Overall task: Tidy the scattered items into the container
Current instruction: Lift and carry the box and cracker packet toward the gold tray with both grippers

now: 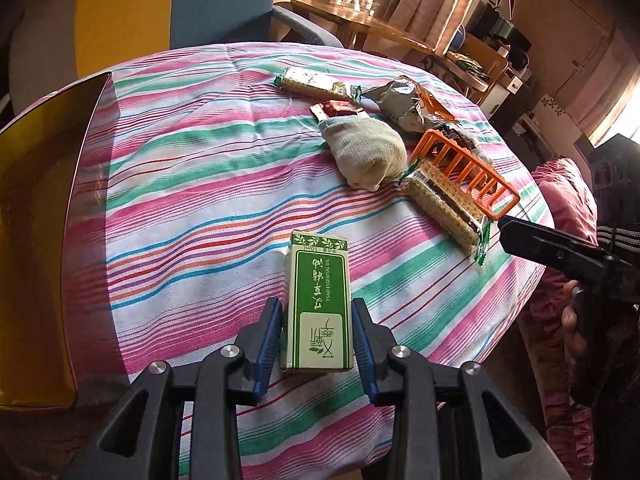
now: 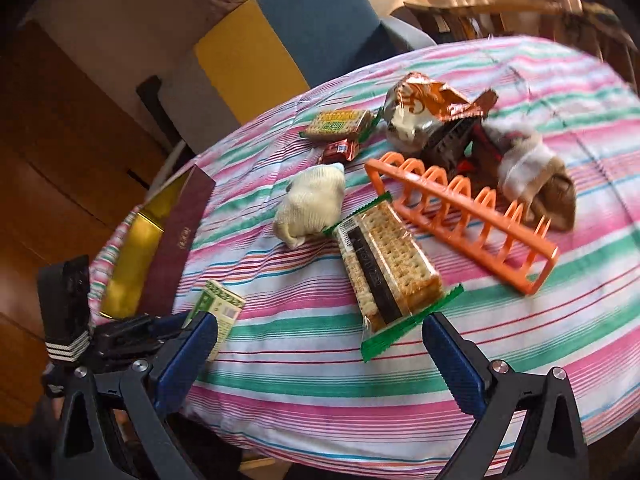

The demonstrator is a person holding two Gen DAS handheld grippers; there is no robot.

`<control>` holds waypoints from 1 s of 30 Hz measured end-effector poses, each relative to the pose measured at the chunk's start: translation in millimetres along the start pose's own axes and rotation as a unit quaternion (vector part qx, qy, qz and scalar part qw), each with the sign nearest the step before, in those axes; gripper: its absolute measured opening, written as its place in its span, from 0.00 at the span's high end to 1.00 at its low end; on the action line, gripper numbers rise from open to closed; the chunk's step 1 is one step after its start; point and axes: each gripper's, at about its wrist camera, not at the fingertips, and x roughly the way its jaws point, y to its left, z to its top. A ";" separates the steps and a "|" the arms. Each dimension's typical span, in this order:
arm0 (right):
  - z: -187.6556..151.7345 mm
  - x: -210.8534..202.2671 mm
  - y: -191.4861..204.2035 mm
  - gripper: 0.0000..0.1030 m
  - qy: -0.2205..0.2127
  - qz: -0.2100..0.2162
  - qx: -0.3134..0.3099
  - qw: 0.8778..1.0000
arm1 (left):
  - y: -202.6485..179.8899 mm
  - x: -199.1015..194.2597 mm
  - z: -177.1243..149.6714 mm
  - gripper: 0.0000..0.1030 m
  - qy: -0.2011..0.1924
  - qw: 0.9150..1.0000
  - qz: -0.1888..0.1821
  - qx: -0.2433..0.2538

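Observation:
My left gripper (image 1: 318,322) is shut on a green and white essential oil box (image 1: 318,304), held just above the striped tablecloth (image 1: 200,184). The gold-lined container (image 1: 36,240) stands open at the table's left edge. In the right wrist view the same box (image 2: 222,308) shows at the lower left beside the container (image 2: 132,264). My right gripper (image 2: 320,332) is open wide, the green end of a cracker pack (image 2: 384,264) lying between its fingers. A rolled sock (image 2: 312,208), an orange rack (image 2: 460,216) and a second cracker pack (image 2: 340,122) lie beyond.
A crumpled snack bag (image 2: 424,108), a small red packet (image 2: 340,150) and a brown and white cloth (image 2: 536,176) lie at the far side. A blue chair (image 2: 320,12) and a wooden table (image 1: 360,20) stand behind. A person's hand (image 1: 572,320) is at the right.

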 end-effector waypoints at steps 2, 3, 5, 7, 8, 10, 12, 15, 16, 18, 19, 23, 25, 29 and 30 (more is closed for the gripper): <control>3.5 4.2 4.3 0.00 0.011 -0.028 -0.031 0.999 | 0.4 0.9 -0.4 0.66 0.001 1.000 -0.001 0.000; 5.2 7.0 5.3 0.01 0.019 -0.036 -0.041 0.998 | 0.7 1.9 -1.0 0.65 0.004 1.000 -0.002 0.000; 9.2 11.1 7.8 0.09 0.029 -0.044 -0.061 0.997 | 1.7 4.4 -2.7 0.65 0.007 1.000 -0.003 -0.001; 15.0 17.9 7.9 0.18 0.037 -0.048 -0.072 0.996 | 0.8 5.3 -3.0 0.65 0.006 1.000 -0.001 0.001; 18.0 22.2 7.0 0.21 0.042 -0.053 -0.076 0.995 | 0.4 5.2 -2.8 0.65 0.006 1.000 0.000 0.002; 23.7 29.8 8.7 0.24 0.044 -0.068 -0.092 0.992 | 0.2 5.5 -2.5 0.64 0.007 1.000 0.000 0.002; 29.3 37.9 13.1 0.34 0.046 -0.087 -0.109 0.989 | 0.4 6.2 -2.2 0.64 0.007 1.000 -0.002 0.002; 31.7 41.5 16.4 0.49 0.047 -0.124 -0.129 0.983 | 0.7 7.3 -1.8 0.61 0.007 1.000 -0.004 0.002; 31.7 41.7 17.3 0.49 0.047 -0.134 -0.133 0.981 | 0.8 7.6 -1.6 0.61 0.007 1.000 -0.004 0.002; 31.0 41.6 15.7 0.46 0.046 -0.140 -0.131 0.980 | 0.8 8.3 -0.8 0.60 0.008 1.000 -0.005 0.002; 31.0 42.4 13.6 0.32 0.048 -0.141 -0.127 0.981 | 0.8 8.5 -0.4 0.60 0.008 1.000 -0.006 0.002; 28.8 47.7 8.3 0.29 0.057 -0.137 -0.120 0.982 | 0.2 8.8 -0.2 0.59 0.008 1.000 -0.005 0.003; 25.9 50.4 10.2 0.32 0.058 -0.144 -0.130 0.979 | -0.6 9.1 -0.4 0.59 0.008 1.000 -0.002 0.006; 19.5 49.9 14.4 0.50 0.051 -0.165 -0.136 0.976 | -1.0 9.6 -0.3 0.59 0.007 1.000 -0.001 0.006; 17.3 49.0 15.9 0.50 0.050 -0.169 -0.133 0.975 | -1.1 9.5 -0.1 0.59 0.007 1.000 -0.001 0.005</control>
